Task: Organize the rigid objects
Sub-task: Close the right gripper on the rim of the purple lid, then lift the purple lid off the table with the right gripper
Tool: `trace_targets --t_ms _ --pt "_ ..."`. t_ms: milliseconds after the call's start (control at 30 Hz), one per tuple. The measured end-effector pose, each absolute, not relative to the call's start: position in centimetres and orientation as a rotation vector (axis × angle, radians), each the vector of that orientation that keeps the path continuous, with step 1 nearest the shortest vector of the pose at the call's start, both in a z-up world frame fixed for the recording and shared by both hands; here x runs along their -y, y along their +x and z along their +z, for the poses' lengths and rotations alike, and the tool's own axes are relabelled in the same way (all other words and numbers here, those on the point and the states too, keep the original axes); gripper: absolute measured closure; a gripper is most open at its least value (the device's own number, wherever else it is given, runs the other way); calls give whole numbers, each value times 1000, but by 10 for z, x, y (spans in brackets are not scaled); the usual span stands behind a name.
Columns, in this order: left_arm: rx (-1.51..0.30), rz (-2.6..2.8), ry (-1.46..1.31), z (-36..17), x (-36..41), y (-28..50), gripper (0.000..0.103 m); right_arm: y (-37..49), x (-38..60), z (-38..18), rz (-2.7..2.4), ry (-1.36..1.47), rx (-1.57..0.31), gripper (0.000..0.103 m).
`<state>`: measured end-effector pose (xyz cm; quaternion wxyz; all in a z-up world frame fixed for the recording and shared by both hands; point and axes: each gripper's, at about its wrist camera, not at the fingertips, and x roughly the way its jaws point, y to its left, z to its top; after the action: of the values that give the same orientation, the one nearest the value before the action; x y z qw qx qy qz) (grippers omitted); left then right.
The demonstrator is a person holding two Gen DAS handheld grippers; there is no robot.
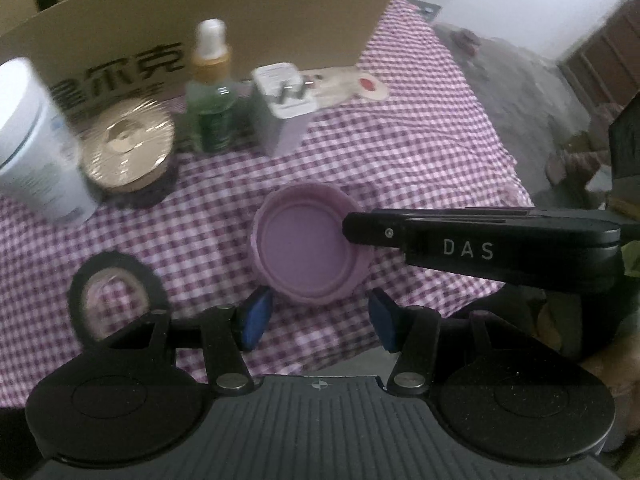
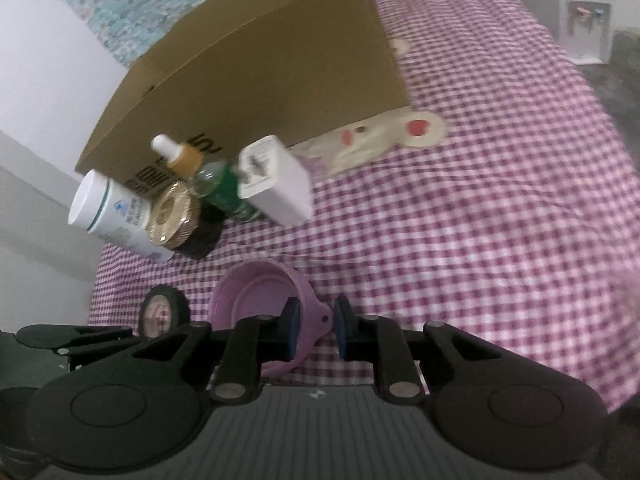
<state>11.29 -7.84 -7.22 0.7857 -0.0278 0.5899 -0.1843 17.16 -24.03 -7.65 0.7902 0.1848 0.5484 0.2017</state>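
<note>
Pink cup [image 2: 256,300] rim pinched in right gripper [image 2: 314,334], nearer than left gripper [image 1: 316,322], spread empty just before cup, box [image 2: 260,80] beyond.

Left tool [image 1: 318,322] agape; right tool [image 2: 316,330] narrowed (pads nearly pinching).

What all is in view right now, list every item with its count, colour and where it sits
cardboard box: one, brown, at the back of the bed
checked bedspread: one, purple and white, under everything
white jar: one, far left of the row
gold-lidded jar: one, beside the white jar
dropper bottle: one, green, upright, before the box
plug adapter: one, white, right end of the row
collapsible bowl: one, lilac, centre
tape roll: one, black, left of the bowl
left hand-held gripper: open, near the bowl
right hand-held gripper: on the bowl's rim
</note>
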Motion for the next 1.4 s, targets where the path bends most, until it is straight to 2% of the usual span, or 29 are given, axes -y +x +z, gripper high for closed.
trace_targets --t_ms 333,467,867,1133,1400 --pt "-1227 -423 21 -70 90 111 50 166 272 -72 382 439 -1179 83" --pt "-1224 -404 30 -68 83 109 41 165 276 -70 384 456 -1182 82" --pt "-1205 -395 88 -74 96 117 27 173 261 -71 400 406 -1187 82" --pt "-1191 -387 112 -77 106 123 25 177 251 -72 433 364 -1194 81" --pt "-1189 -380 121 -80 113 124 28 179 247 -74 442 359 -1194 82"
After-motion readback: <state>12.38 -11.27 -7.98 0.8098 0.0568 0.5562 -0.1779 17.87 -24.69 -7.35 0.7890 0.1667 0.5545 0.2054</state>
